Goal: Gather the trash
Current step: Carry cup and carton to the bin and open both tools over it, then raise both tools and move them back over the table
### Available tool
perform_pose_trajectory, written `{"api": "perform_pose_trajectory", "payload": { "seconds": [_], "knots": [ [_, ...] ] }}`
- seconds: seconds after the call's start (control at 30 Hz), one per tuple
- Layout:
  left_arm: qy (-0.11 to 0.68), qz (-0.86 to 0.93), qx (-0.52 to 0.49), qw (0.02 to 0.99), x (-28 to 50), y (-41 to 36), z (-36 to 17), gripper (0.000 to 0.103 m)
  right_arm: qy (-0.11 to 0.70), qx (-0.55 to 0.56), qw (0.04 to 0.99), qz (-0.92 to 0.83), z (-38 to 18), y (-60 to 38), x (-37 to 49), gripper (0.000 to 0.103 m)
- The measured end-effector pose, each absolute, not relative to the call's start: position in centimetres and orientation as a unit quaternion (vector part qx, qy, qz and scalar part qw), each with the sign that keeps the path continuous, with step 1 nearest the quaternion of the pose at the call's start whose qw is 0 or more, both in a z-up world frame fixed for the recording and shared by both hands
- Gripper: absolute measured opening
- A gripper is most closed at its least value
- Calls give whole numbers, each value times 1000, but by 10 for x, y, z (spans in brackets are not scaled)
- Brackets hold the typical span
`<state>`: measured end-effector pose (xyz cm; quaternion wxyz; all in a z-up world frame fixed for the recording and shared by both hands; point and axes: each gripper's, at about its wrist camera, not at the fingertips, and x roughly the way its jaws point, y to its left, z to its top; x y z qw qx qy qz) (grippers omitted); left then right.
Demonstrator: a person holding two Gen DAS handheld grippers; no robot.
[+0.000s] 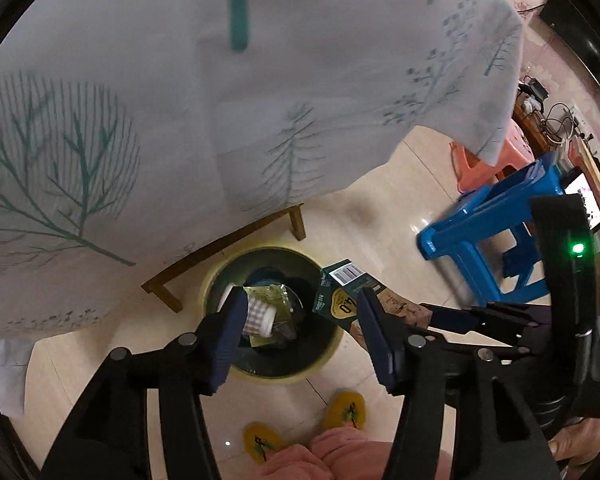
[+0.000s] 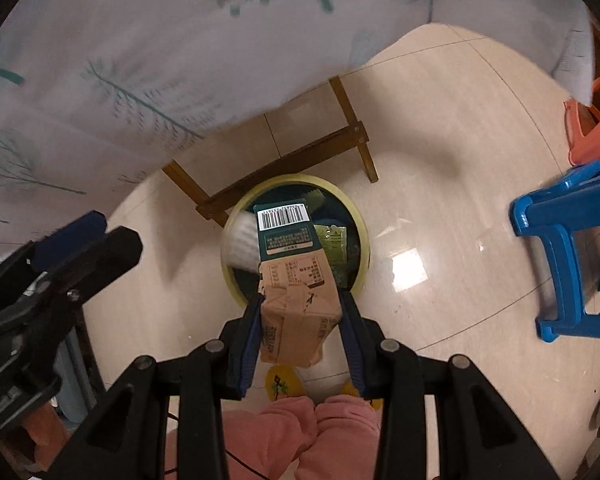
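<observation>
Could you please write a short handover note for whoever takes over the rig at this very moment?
Left gripper: open, empty, above the trash bin; a paper cup lies inside with other wrappers.
Right gripper: shut on a flattened carton, held over the bin.
Done: cup and wrappers are in the bin.
Left: release the carton into the bin, then check for more trash; none is visible on the floor here.

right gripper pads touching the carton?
Touching. The right wrist view shows both pads of the right gripper pressed against the carton sides, above the bin.
</observation>
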<state>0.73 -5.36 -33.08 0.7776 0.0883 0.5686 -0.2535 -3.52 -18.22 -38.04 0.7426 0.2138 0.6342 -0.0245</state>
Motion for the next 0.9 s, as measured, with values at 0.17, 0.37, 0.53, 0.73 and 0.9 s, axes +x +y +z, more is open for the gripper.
{"api": "perform_pose_trajectory", "payload": {
  "seconds": [0.17,0.37,0.53,0.73,0.9],
  "knots": [
    [553,-243,90,792,8,-40,-336,76,637,196,745,-18,-397,-167,-20,37],
    [541,-230,74,806,13,-21,-324,81,640,198,742,-13,-405,-155,0,38],
    [522,-214,63,824,8,-9,-306,96,614,196,765,-2,-385,-149,6,60],
    [519,-175,38,836,6,9,-283,97,600,191,776,-11,-356,-147,0,60],
    [517,-149,11,843,3,19,-241,97,585,203,785,-17,-311,-149,-16,60]
  ]
}}
